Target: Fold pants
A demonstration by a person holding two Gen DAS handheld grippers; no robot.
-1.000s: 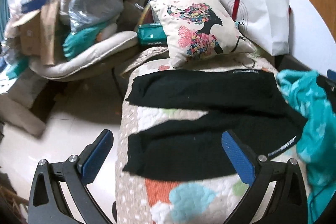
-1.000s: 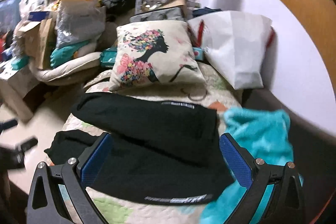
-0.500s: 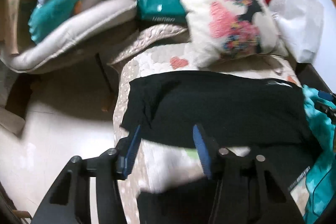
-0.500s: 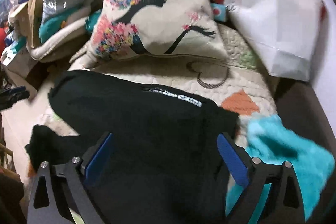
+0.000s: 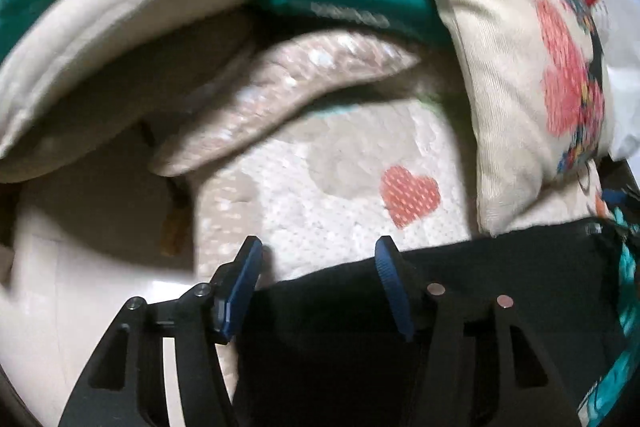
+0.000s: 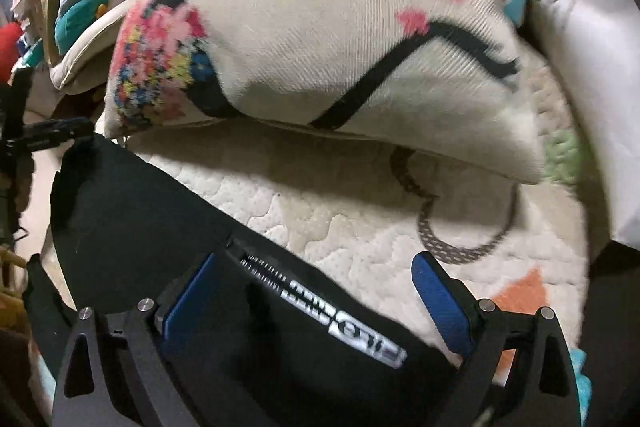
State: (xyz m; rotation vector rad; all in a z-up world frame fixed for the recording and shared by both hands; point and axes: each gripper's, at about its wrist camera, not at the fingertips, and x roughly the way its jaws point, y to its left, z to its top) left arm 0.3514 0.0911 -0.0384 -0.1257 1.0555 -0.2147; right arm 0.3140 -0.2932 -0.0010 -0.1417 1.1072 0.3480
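Black pants (image 5: 500,287) lie flat on a quilted bed cover (image 5: 340,207). In the left wrist view my left gripper (image 5: 316,267) is open, low over the far edge of the pants at their left end, its blue pads on either side of the hem corner. In the right wrist view the pants (image 6: 140,219) show a white logo strip (image 6: 344,319) along the far edge. My right gripper (image 6: 316,287) is open and straddles that edge close to the cloth. The left gripper also shows at the far left of the right wrist view (image 6: 48,135).
A flowered cushion (image 6: 320,27) leans just beyond the pants' far edge. A white bag (image 6: 600,87) stands right of it. A teal cloth (image 5: 628,267) lies at the right. A beige padded chair (image 5: 100,27) and the floor (image 5: 60,287) are left of the bed.
Both grippers have moved forward and down to the far edge of the pants. The left jaws have narrowed but stay open. The cushion now fills much of both views.
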